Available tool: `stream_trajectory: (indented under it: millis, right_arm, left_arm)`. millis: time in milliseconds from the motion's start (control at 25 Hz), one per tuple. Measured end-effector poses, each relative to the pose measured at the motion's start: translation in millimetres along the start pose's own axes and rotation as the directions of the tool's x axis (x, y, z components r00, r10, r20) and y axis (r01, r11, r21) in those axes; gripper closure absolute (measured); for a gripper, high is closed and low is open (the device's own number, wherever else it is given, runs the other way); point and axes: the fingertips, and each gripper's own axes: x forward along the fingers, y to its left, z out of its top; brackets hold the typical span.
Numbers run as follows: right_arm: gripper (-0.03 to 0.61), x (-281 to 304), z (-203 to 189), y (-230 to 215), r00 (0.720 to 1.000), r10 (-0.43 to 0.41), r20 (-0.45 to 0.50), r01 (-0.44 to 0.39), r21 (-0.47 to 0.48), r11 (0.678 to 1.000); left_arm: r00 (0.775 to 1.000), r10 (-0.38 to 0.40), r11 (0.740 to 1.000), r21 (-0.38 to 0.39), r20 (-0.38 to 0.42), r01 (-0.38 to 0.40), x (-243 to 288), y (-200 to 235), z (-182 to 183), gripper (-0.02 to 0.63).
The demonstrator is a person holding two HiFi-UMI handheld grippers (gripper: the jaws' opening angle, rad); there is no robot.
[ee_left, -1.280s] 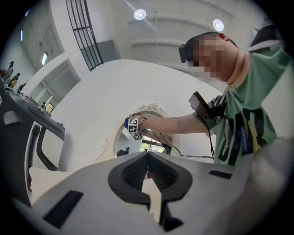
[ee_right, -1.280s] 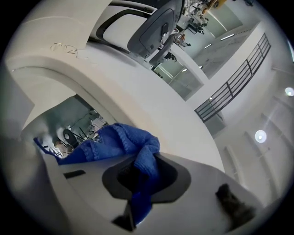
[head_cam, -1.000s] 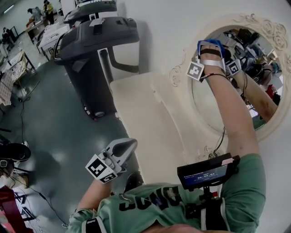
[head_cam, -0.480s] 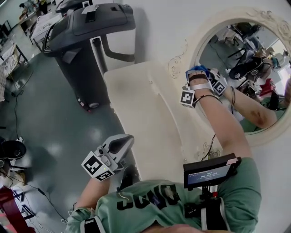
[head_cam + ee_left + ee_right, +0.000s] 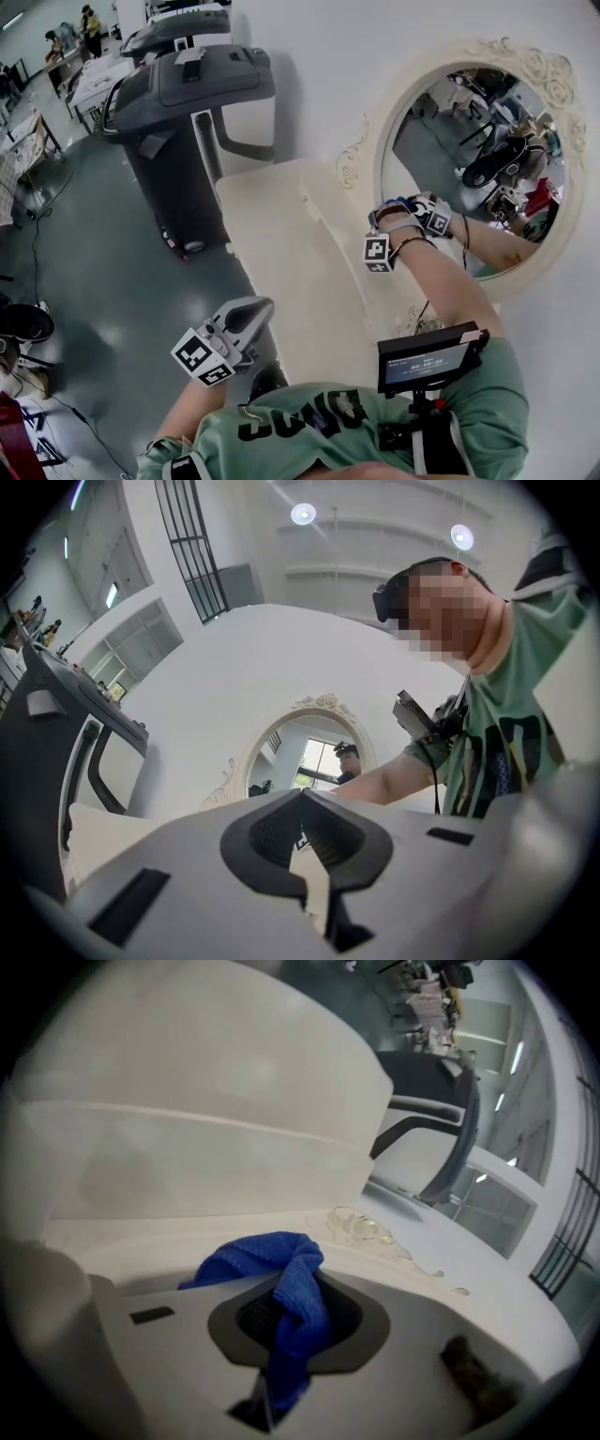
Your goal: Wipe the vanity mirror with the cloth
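The oval vanity mirror (image 5: 469, 150) hangs in an ornate cream frame (image 5: 361, 155) on the white wall, above a cream vanity top (image 5: 281, 244). My right gripper (image 5: 405, 208) is at the mirror's lower left edge, shut on a blue cloth (image 5: 394, 202). In the right gripper view the cloth (image 5: 267, 1255) bunches out of the closed jaws of the right gripper (image 5: 292, 1288), close to the frame's carved ornament (image 5: 361, 1225). My left gripper (image 5: 246, 317) hangs low near my body, away from the mirror, jaws together and empty. From the left gripper (image 5: 302, 797) the mirror (image 5: 300, 752) is visible far ahead.
A dark grey treadmill-like machine (image 5: 187, 103) stands left of the vanity on the grey floor (image 5: 84, 253). A small screen device (image 5: 429, 358) hangs on my chest. Tables and people (image 5: 66, 47) are far back on the left.
My right gripper has moved with the cloth from the mirror's upper left down to its lower left edge. The left gripper has hardly moved.
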Motion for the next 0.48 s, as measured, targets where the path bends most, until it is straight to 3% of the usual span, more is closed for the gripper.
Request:
stream_trajectory:
  millis: [120,240,400,480]
  right_arm:
    - [0.534,-54.5,-18.8,-63.1,0.978,-0.205,0.022,0.203,0.088,0.975]
    - [0.534,-112.7,-84.6,-154.8,0.912,-0.402,-0.080,0.410,0.171,0.896]
    - [0.534,-167.4,-187.6,-232.2,0.836,-0.499,-0.228,0.547,0.273,0.791]
    - [0.534,-195.5,-236.2,-267.6,0.768,-0.552,-0.325,0.632,0.237,0.738]
  left_arm:
    - [1.000,-0.005,0.999,0.034,0.006,0.005,-1.1,-13.4,12.8,0.603]
    - [0.999,-0.026,0.998,0.063,0.035,0.024,5.0,-27.0,25.5,0.603]
    - [0.997,-0.056,0.995,0.087,0.058,0.051,8.0,-45.6,33.9,0.603]
    - [0.996,-0.060,0.994,0.097,0.062,0.054,4.8,-49.7,35.0,0.603]
